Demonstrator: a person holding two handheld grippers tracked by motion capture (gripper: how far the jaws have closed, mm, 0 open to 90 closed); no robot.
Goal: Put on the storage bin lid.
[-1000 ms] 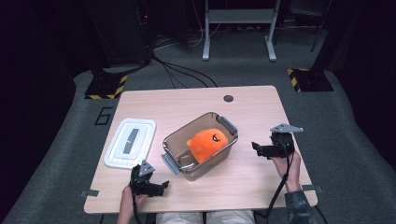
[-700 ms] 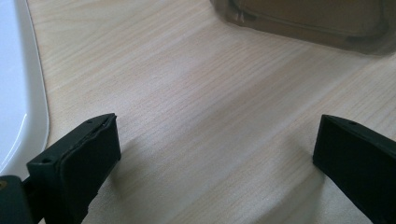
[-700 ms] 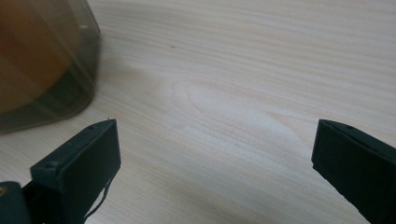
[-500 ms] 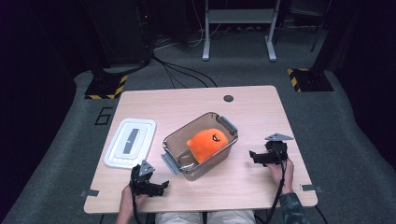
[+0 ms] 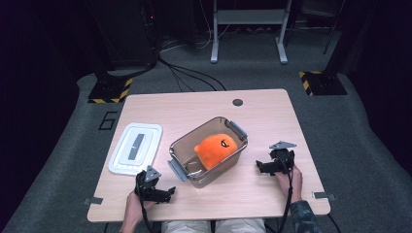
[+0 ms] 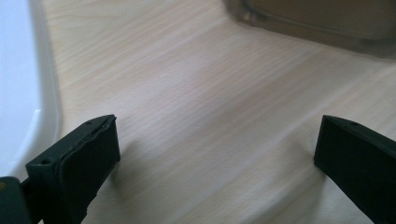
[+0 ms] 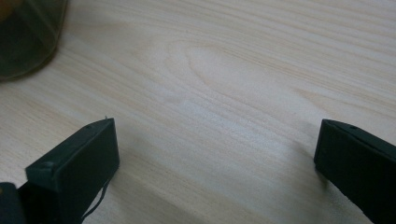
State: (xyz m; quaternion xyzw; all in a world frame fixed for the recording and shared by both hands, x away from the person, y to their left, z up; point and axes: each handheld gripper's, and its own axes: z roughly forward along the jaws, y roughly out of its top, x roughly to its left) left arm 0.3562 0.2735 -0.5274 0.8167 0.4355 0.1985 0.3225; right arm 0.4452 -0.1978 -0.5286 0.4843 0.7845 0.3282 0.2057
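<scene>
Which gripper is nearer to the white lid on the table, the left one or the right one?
Left. The left gripper rests just below the white lid, close to its near edge. The right gripper is far across the table, beyond the clear box.

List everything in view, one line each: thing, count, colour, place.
table: one, light wood, centre of the high view.
bin: one, clear brownish with grey handles, middle of the table, set at a slant.
plush toy: one, orange, inside the bin.
lid: one, white with a grey middle strip, flat on the table left of the bin.
grommet: one, dark, far edge of the table.
frame legs: one pair, grey, floor behind the table.
left gripper: one, black, near left edge, fingers wide apart, holding nothing.
right gripper: one, black, right of the bin, fingers wide apart, holding nothing.
</scene>
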